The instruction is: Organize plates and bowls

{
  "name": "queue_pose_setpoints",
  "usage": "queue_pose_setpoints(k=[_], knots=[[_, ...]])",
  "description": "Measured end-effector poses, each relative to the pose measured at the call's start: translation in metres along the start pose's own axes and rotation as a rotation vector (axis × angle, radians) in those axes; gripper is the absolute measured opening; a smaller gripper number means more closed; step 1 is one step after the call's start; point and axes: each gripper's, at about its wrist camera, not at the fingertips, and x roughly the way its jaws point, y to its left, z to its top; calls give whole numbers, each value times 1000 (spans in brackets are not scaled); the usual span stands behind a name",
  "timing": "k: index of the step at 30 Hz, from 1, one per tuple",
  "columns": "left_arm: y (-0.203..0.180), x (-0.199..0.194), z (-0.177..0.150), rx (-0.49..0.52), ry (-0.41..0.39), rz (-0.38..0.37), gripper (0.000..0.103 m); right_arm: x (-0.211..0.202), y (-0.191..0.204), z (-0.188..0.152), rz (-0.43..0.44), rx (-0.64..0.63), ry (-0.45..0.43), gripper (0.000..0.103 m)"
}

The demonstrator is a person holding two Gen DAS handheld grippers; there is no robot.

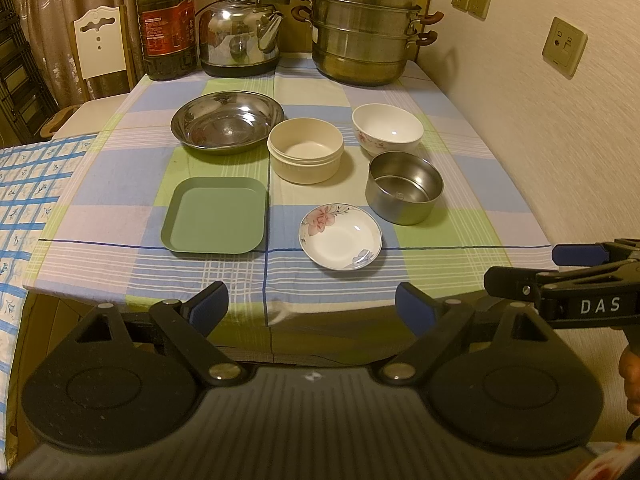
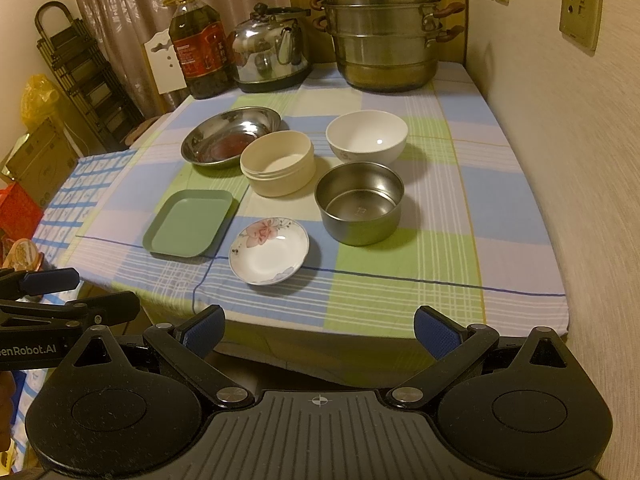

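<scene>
Stock on the checked tablecloth (image 1: 460,280), as I am reading it: I am holding both tools off the near edge of the table, nothing gripped. My left gripper (image 1: 312,306) is standing with its blue pads wide apart; my right gripper (image 2: 320,330) is likewise spread and empty. Six pieces are lying ahead of both, none stacked. Plates, on the left: steel dish (image 1: 227,122) at the back, green square plate (image 1: 216,220) in front of it, flowered saucer (image 1: 340,236) nearest the edge and near the middle. Bowls, toward the right: cream bowl (image 1: 306,150) in the centre, just beside the steel dish; white porcelain bowl (image 1: 387,130) behind; steel bowl (image 1: 405,186) in front of it. Kettle, oil bottle and steamer pot are standing along the far edge, not part of the job. I am judging the saucer the nearest piece, lying straight ahead and slightly right of my left gripper, slightly left of my right; being round, it is offering no long axis, so either hand is placed about equally to take its rim.
</scene>
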Motion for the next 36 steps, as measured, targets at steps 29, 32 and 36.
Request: queue_pose_setpoints(k=[29, 32, 36], knots=[[-2, -1, 2, 1, 2, -2, 89, -3, -8, 6, 6, 10, -2, 101], [-3, -1, 3, 0, 2, 0, 89, -3, -12, 7, 10, 12, -5, 101], [-7, 0, 7, -7, 5, 1, 89, -2, -14, 5, 15, 14, -11, 101]])
